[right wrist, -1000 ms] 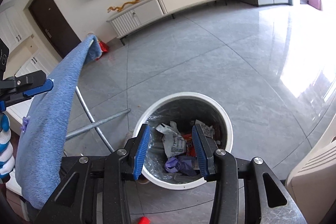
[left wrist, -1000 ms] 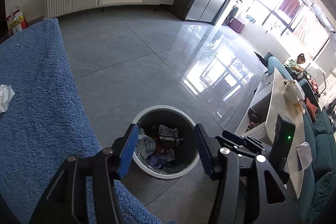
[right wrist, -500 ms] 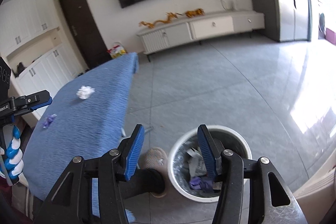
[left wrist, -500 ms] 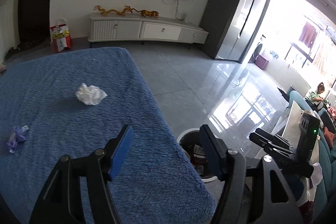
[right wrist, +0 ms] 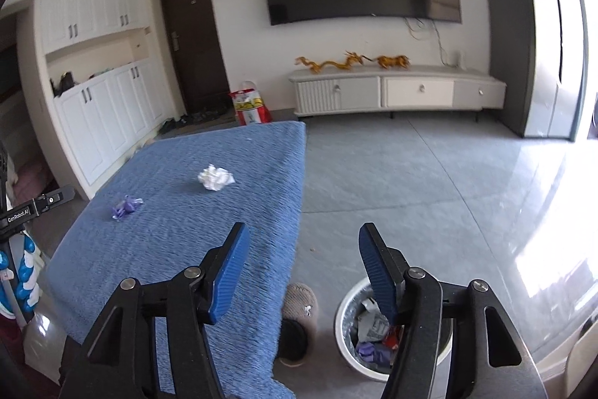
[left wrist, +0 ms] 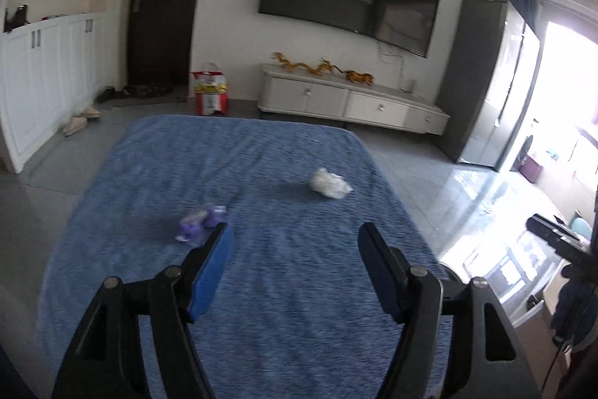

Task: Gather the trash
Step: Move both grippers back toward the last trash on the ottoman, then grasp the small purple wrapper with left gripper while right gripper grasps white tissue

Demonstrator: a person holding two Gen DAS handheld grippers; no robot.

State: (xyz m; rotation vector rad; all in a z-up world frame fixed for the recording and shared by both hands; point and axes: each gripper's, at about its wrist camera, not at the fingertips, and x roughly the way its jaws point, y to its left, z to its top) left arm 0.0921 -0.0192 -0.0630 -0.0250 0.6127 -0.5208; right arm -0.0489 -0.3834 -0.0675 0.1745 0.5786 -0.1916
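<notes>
Two scraps of trash left on the desk with the blue fuzzy cloth cover [left wrist: 261,287]: a crumpled white paper tissue ball [left wrist: 329,183] toward the right edge, loosely wadded with ragged folds, and a small crinkled purple plastic wrapper [left wrist: 200,221] nearer the middle left, twisted and partly see-through (blurred in the left view, sharper in the right one [right wrist: 126,206]). Well apart from each other, both lying flat on the cloth, neither touched.

Left tool [left wrist: 295,272] above the near part of the desk, blue-padded jaws spread, just been opening, nothing between them; purple wrapper just beyond the left fingertip. Right tool [right wrist: 302,272] over the desk's right edge, jaws likewise parted and just been opening, empty; white tissue ball [right wrist: 216,177] ahead and to the left of it.

On the grey tiled floor [right wrist: 429,182] below the right tool, a round white-rimmed waste bin [right wrist: 345,324] with crumpled papers, a red scrap and purple wrappers inside. Beside the bin, a fuzzy beige slipper [right wrist: 301,301] at the desk's edge.
</notes>
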